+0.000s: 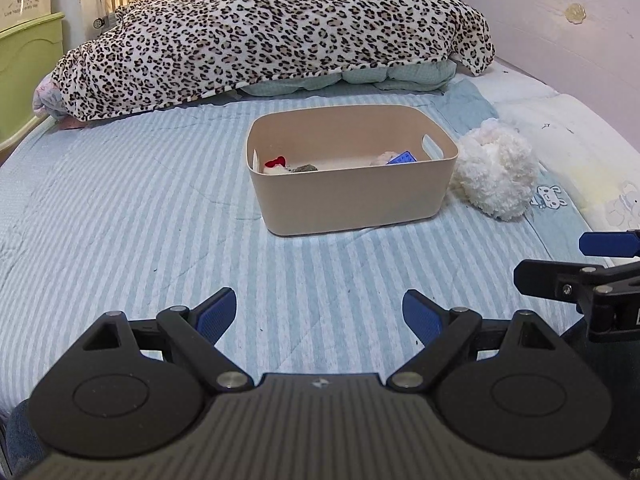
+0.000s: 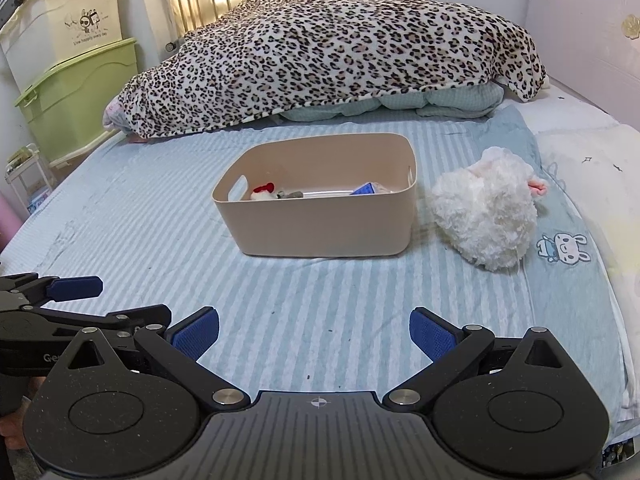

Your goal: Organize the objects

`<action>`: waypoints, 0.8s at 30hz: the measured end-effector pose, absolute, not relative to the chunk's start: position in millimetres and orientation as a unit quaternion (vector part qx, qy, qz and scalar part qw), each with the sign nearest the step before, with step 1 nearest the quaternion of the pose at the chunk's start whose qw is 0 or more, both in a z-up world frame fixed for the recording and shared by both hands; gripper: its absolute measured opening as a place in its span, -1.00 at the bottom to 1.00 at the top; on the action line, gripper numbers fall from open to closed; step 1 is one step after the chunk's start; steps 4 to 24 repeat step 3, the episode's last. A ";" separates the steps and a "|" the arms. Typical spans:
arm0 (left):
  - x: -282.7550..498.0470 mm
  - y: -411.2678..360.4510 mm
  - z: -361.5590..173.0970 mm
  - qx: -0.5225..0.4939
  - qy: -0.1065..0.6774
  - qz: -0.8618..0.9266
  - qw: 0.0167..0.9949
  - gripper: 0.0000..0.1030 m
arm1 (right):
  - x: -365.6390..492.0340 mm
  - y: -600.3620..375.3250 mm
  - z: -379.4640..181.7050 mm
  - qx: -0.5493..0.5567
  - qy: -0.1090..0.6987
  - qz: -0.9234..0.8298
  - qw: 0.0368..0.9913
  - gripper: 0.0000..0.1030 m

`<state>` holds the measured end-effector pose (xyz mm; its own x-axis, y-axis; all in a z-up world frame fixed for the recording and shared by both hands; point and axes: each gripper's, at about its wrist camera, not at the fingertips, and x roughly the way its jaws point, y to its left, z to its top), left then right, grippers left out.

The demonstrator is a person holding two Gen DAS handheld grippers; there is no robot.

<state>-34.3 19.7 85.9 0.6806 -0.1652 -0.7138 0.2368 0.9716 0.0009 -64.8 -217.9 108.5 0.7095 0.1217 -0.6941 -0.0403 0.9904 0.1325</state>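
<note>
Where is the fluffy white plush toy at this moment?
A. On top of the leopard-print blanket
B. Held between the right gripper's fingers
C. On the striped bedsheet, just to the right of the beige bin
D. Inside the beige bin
C. The fluffy white plush toy lies on the striped bedsheet beside the right end of the beige bin, while both grippers are open and empty.
</note>
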 end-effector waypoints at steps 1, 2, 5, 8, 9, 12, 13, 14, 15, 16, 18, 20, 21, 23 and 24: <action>-33.3 20.0 85.4 0.042 0.384 -0.111 0.915 0.76 | -64.5 -218.6 108.0 0.055 0.378 0.043 0.923 1.00; -32.4 20.6 84.9 0.035 0.386 -0.113 0.915 0.77 | -63.9 -219.8 107.5 0.056 0.377 0.043 0.923 1.00; -30.8 21.0 84.1 0.028 0.387 -0.116 0.914 0.77 | -62.7 -221.6 106.1 0.058 0.377 0.043 0.924 1.00; -30.8 21.0 84.1 0.028 0.387 -0.116 0.914 0.77 | -62.7 -221.6 106.1 0.058 0.377 0.043 0.924 1.00; -30.8 21.0 84.1 0.028 0.387 -0.116 0.914 0.77 | -62.7 -221.6 106.1 0.058 0.377 0.043 0.924 1.00; -30.8 21.0 84.1 0.028 0.387 -0.116 0.914 0.77 | -62.7 -221.6 106.1 0.058 0.377 0.043 0.924 1.00; -30.8 21.0 84.1 0.028 0.387 -0.116 0.914 0.77 | -62.7 -221.6 106.1 0.058 0.377 0.043 0.924 1.00; -30.8 21.0 84.1 0.028 0.387 -0.116 0.914 0.77 | -62.7 -221.6 106.1 0.058 0.377 0.043 0.924 1.00; -30.8 21.0 84.1 0.028 0.387 -0.116 0.914 0.77 | -62.7 -221.6 106.1 0.058 0.377 0.043 0.924 1.00; -30.8 21.0 84.1 0.028 0.387 -0.116 0.914 0.77 | -62.7 -221.6 106.1 0.058 0.377 0.043 0.924 1.00; -30.8 21.0 84.1 0.028 0.387 -0.116 0.914 0.77 | -62.7 -221.6 106.1 0.058 0.377 0.043 0.924 1.00; -30.8 21.0 84.1 0.028 0.387 -0.116 0.914 0.77 | -62.7 -221.6 106.1 0.058 0.377 0.043 0.924 1.00; -30.8 21.0 84.1 0.028 0.387 -0.116 0.914 0.77 | -62.7 -221.6 106.1 0.058 0.377 0.043 0.924 1.00; -30.8 21.0 84.1 0.028 0.387 -0.116 0.914 0.77 | -62.7 -221.6 106.1 0.058 0.377 0.043 0.924 1.00; -30.8 21.0 84.1 0.028 0.387 -0.116 0.914 0.77 | -62.7 -221.6 106.1 0.058 0.377 0.043 0.924 1.00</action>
